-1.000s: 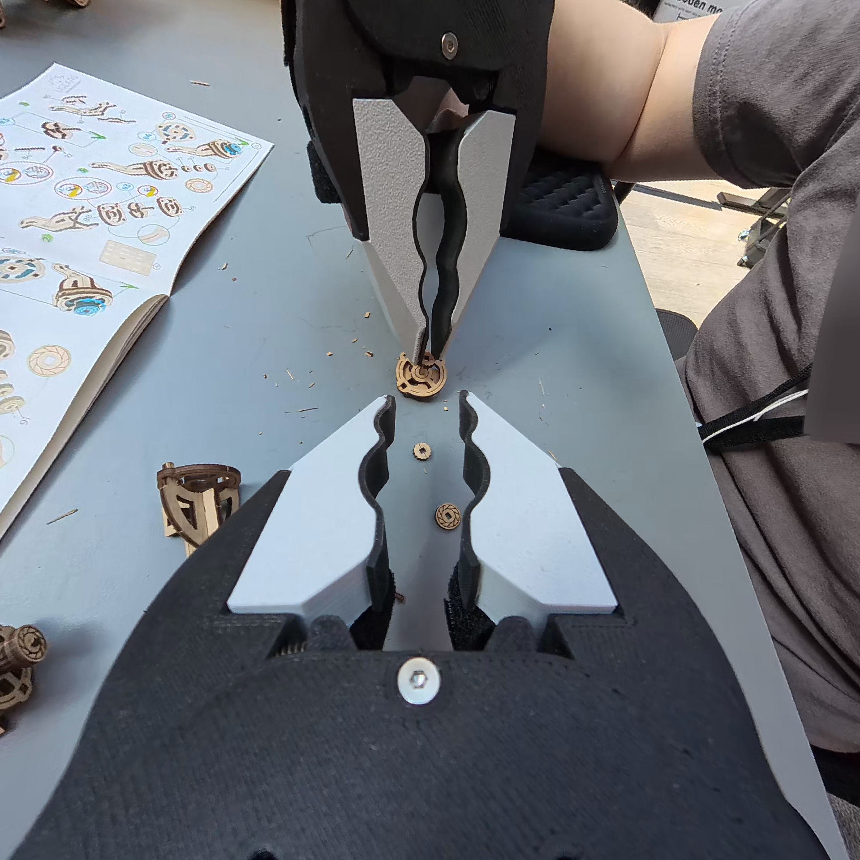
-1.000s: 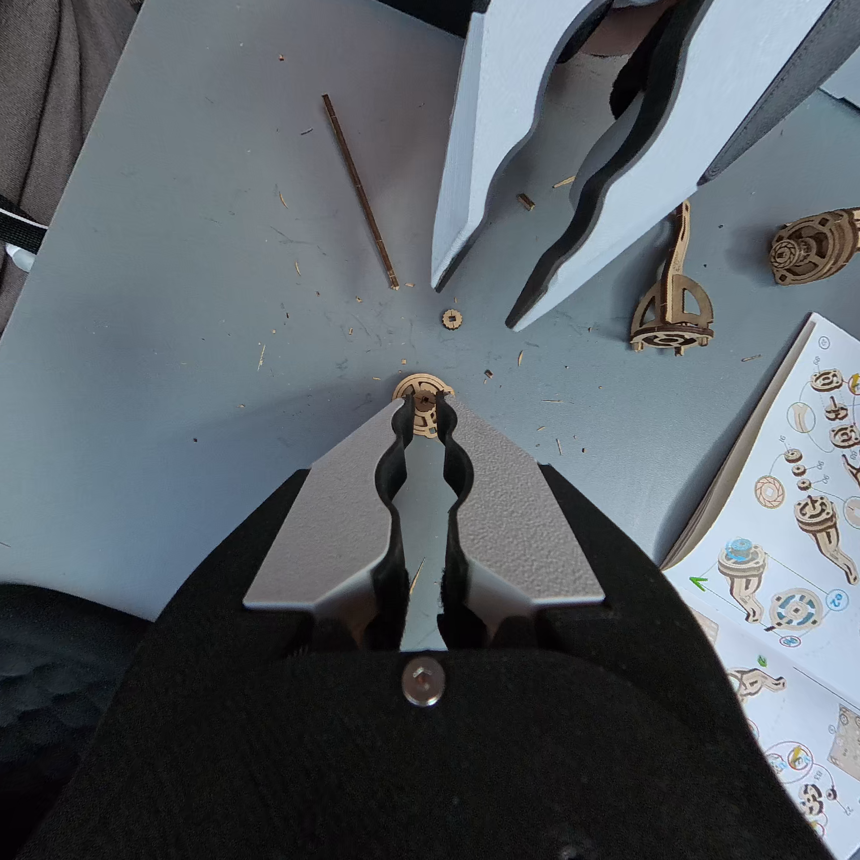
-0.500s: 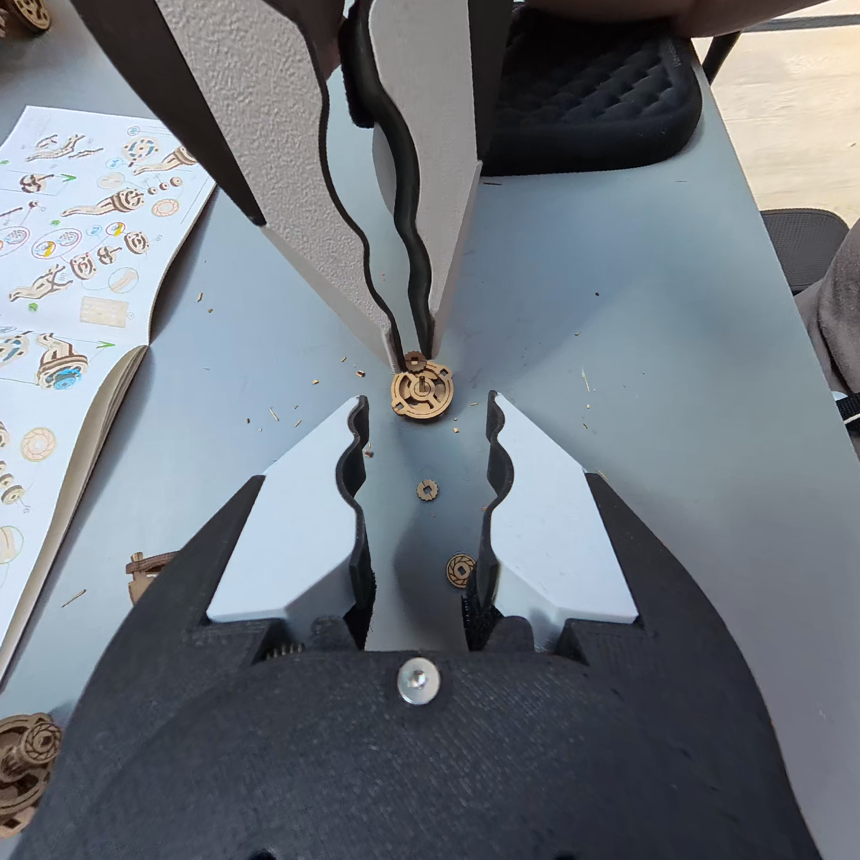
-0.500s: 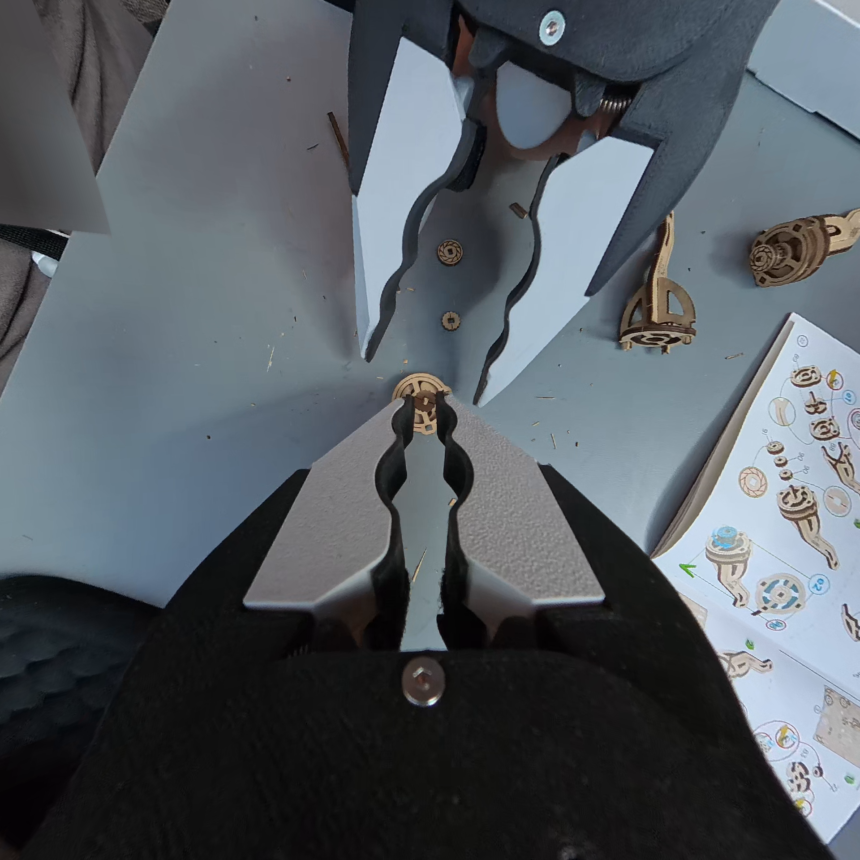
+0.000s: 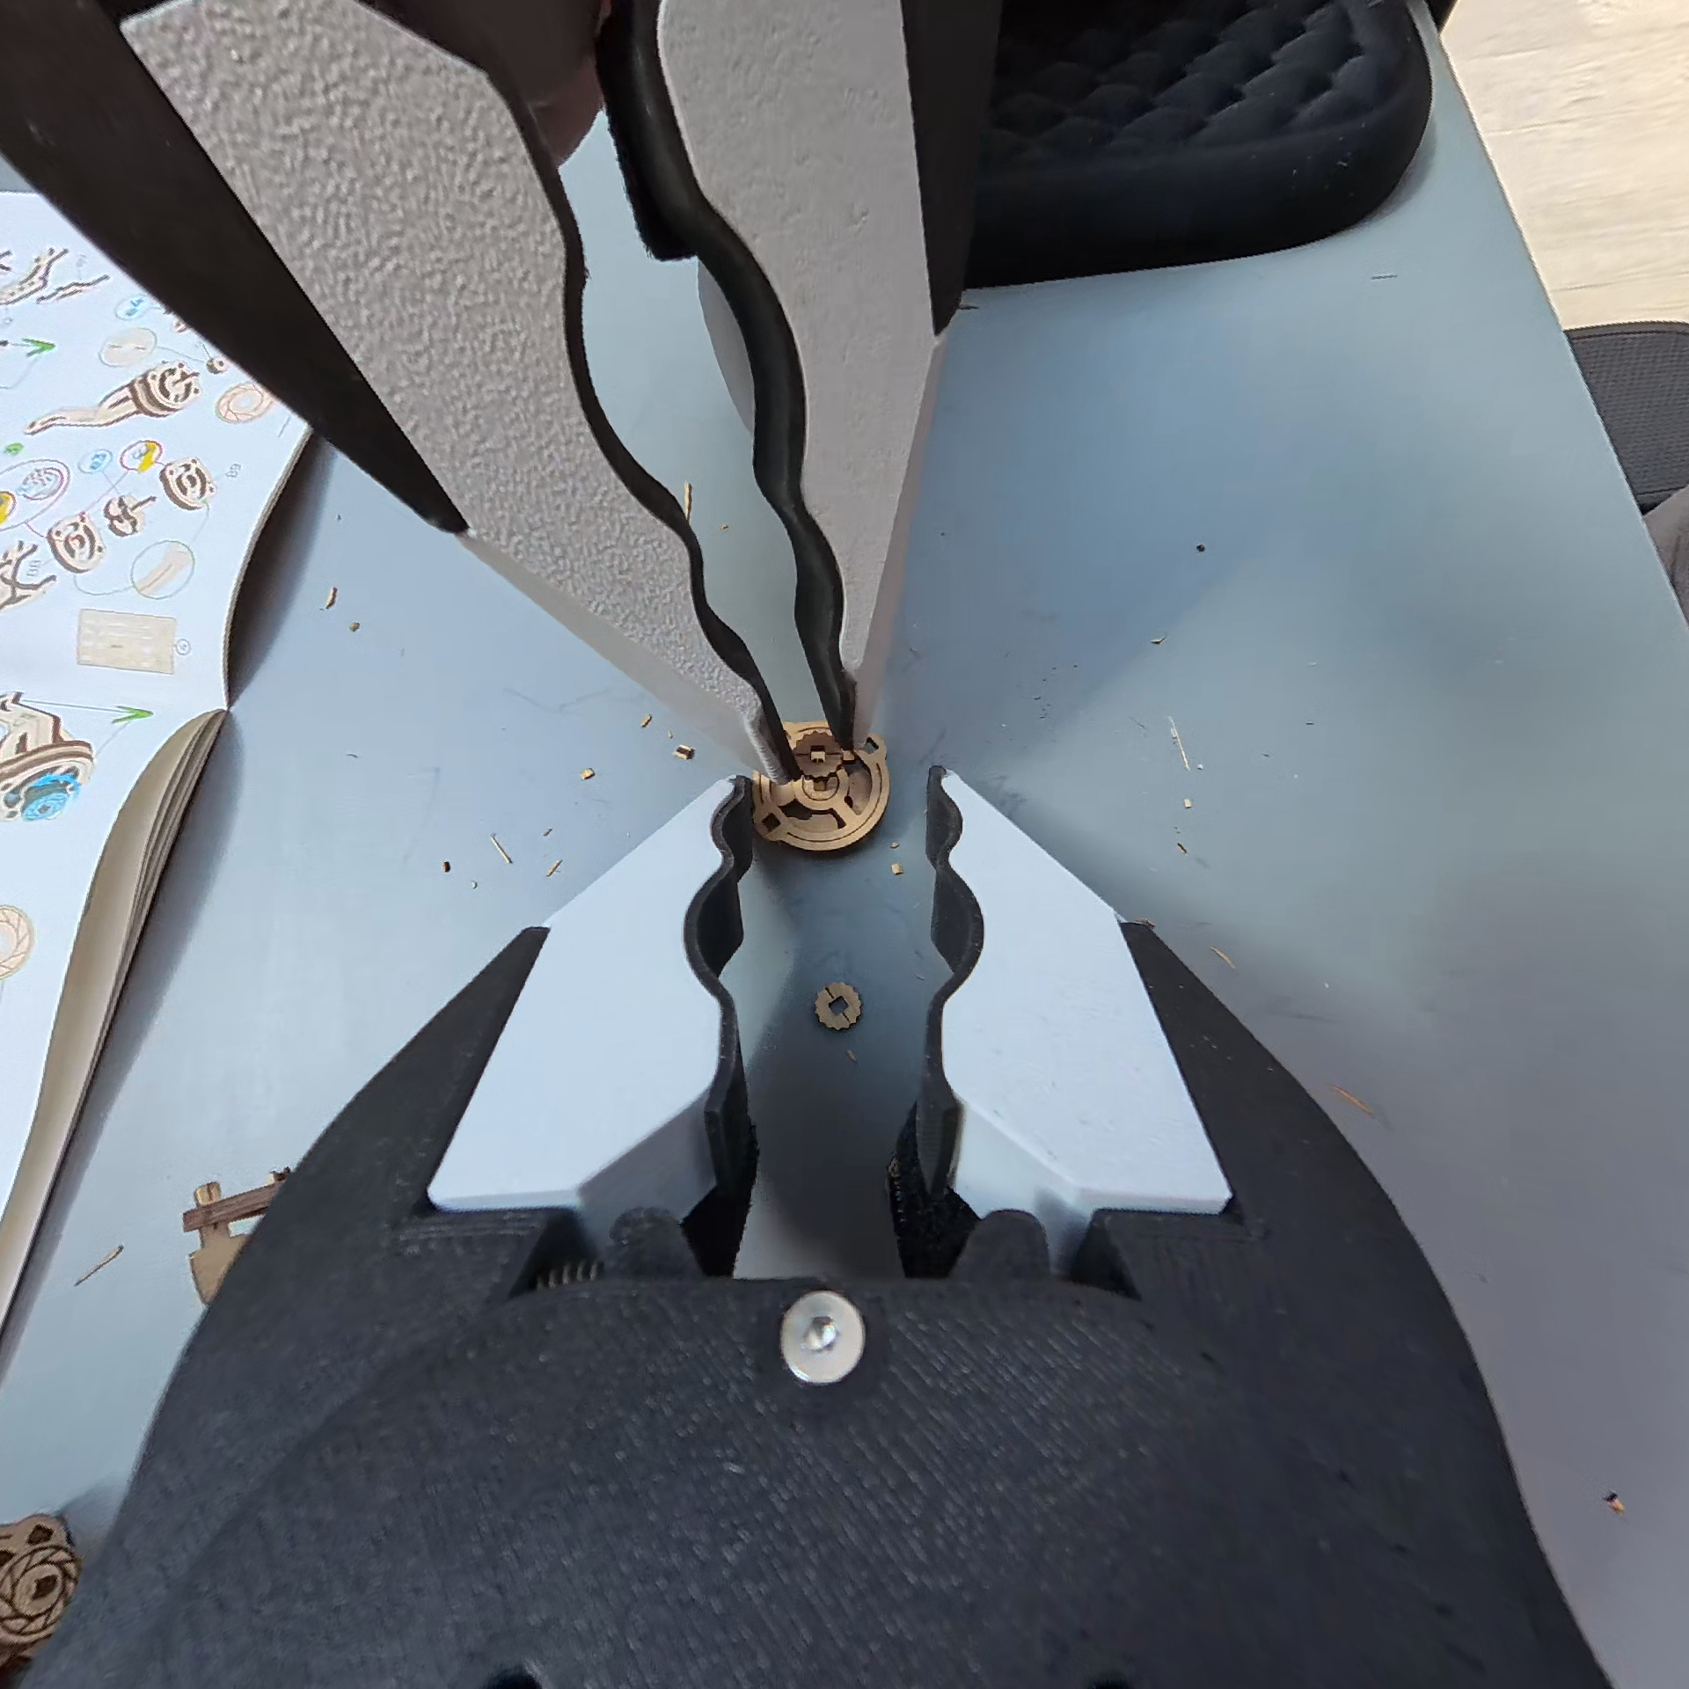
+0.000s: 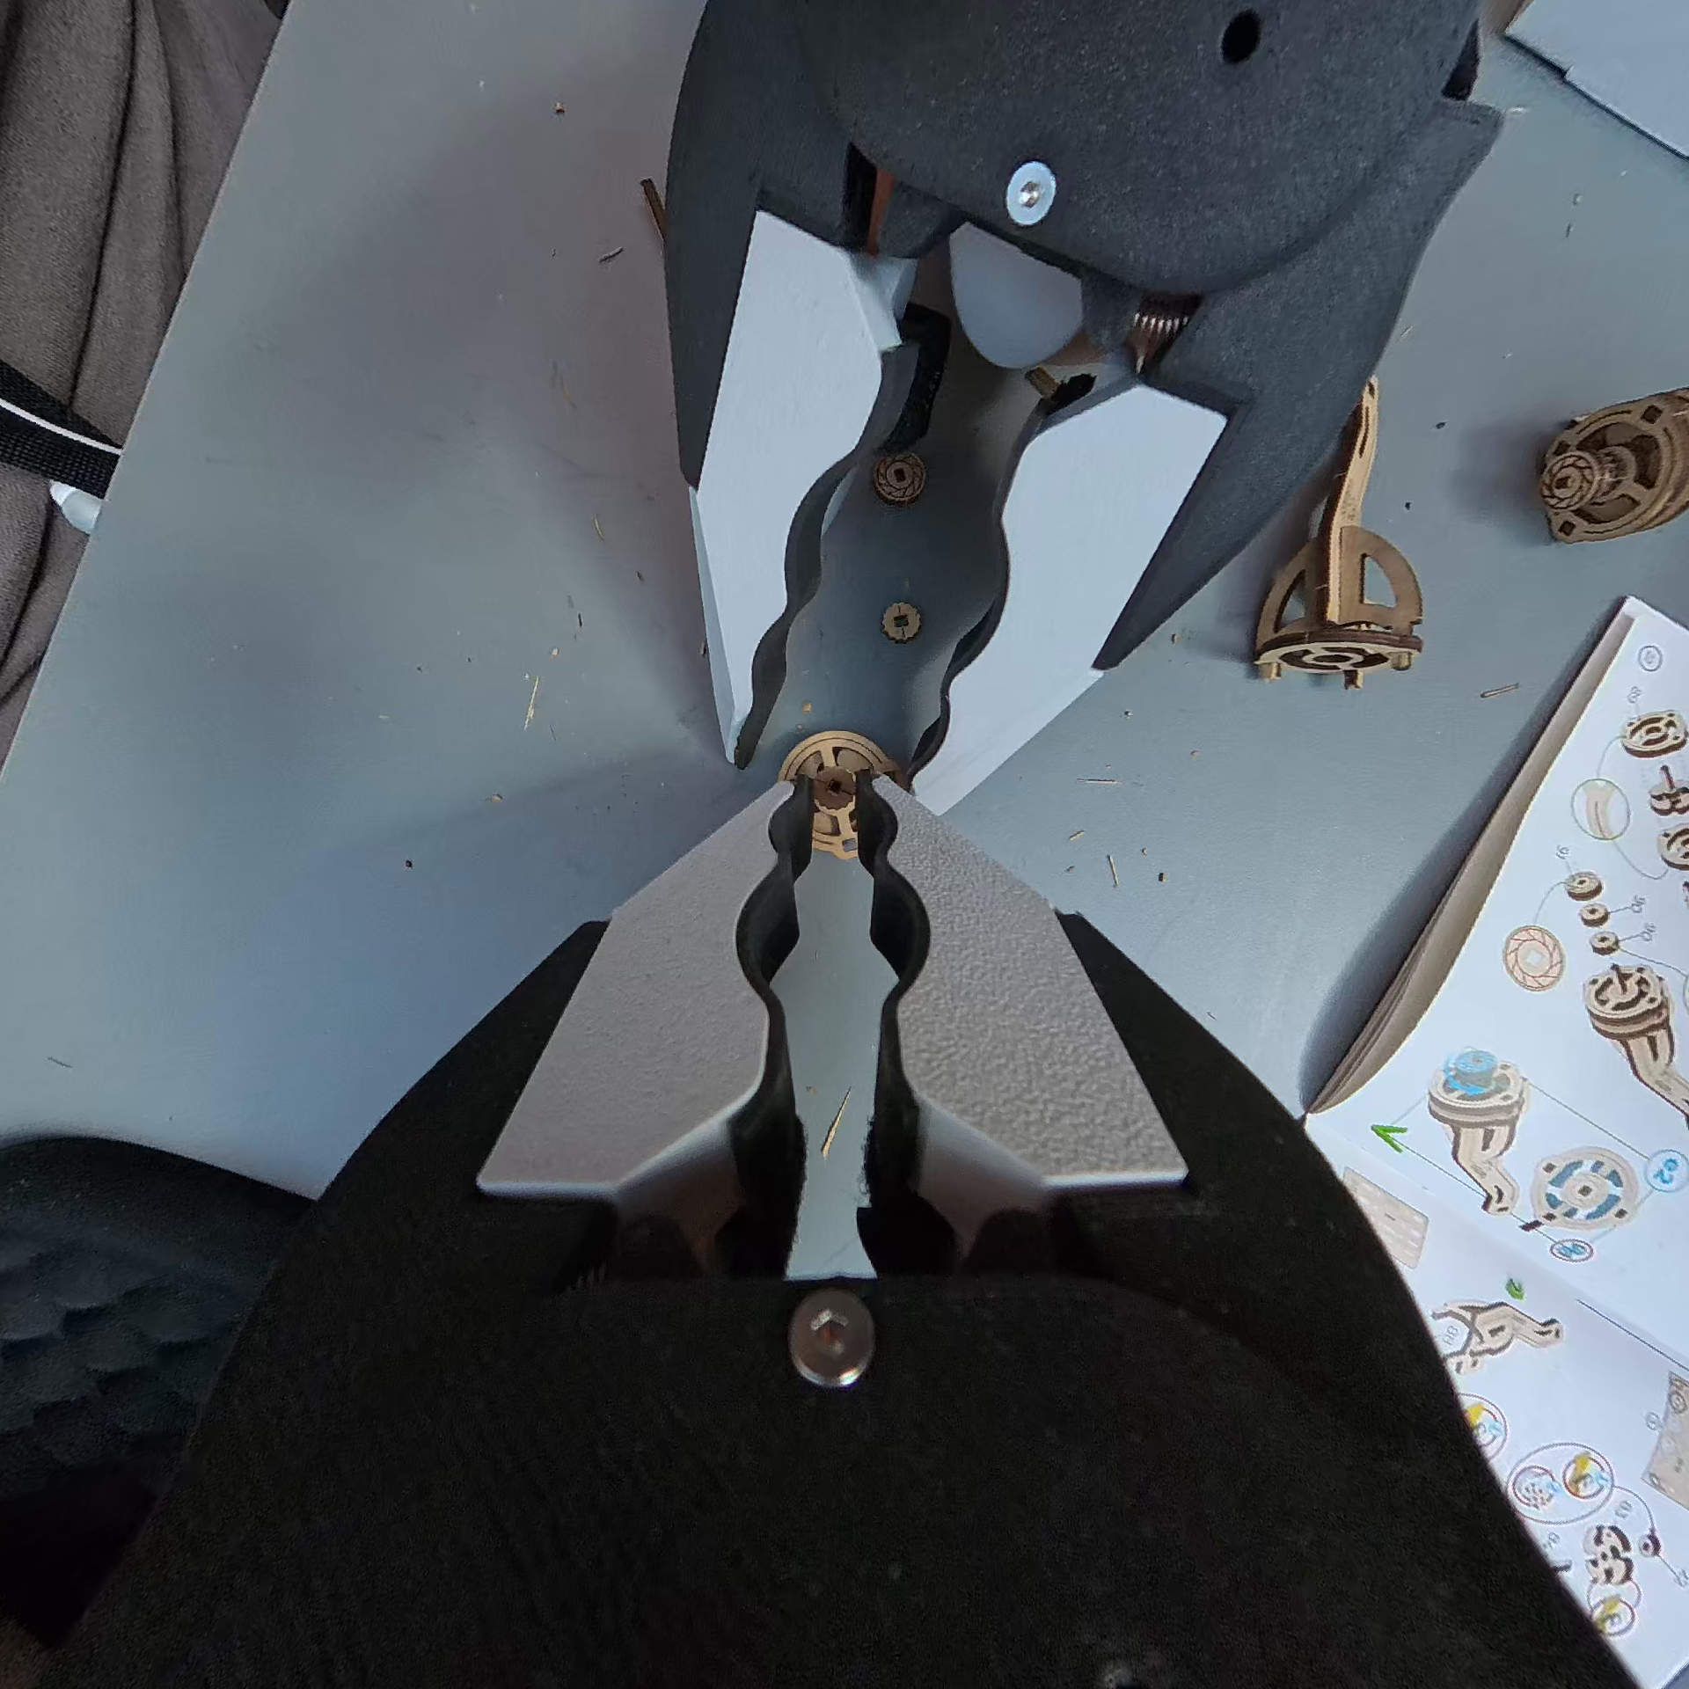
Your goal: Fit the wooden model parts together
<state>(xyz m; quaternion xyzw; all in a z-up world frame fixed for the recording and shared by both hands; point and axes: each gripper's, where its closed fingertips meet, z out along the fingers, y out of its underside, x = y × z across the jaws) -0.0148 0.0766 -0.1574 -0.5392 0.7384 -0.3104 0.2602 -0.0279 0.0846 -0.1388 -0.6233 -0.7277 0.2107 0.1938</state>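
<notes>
A round wooden disc (image 5: 823, 818) with a small toothed hub on top lies on the grey table (image 5: 1280, 640). My right gripper (image 5: 813, 731) reaches in from the far side and is shut on the hub; in the right wrist view (image 6: 833, 797) its tips pinch the hub over the disc (image 6: 836, 839). My left gripper (image 5: 833, 786) is open, its tips flanking the disc's near edge; it also shows in the right wrist view (image 6: 832, 759). A small loose gear (image 5: 838, 1008) (image 6: 900, 622) lies between the left fingers. A patterned washer (image 6: 898, 478) lies farther back.
An open instruction booklet (image 5: 91, 640) (image 6: 1554, 1005) lies to one side. Wooden sub-assemblies (image 6: 1339, 594) (image 6: 1618, 475) stand near it. A black padded cushion (image 5: 1188, 119) sits at the table's end. The table edge (image 5: 1554, 457) runs along the right. Wood chips are scattered about. Both grippers' tips are close together, under 4 cm apart. The small loose gear (image 6: 900, 622) is about equally far from each gripper, around 5 centimeters.
My left gripper has moved forward, so its open tips now flank the disc and the small gear lies between its fingers. My right gripper stays shut on the hub.
</notes>
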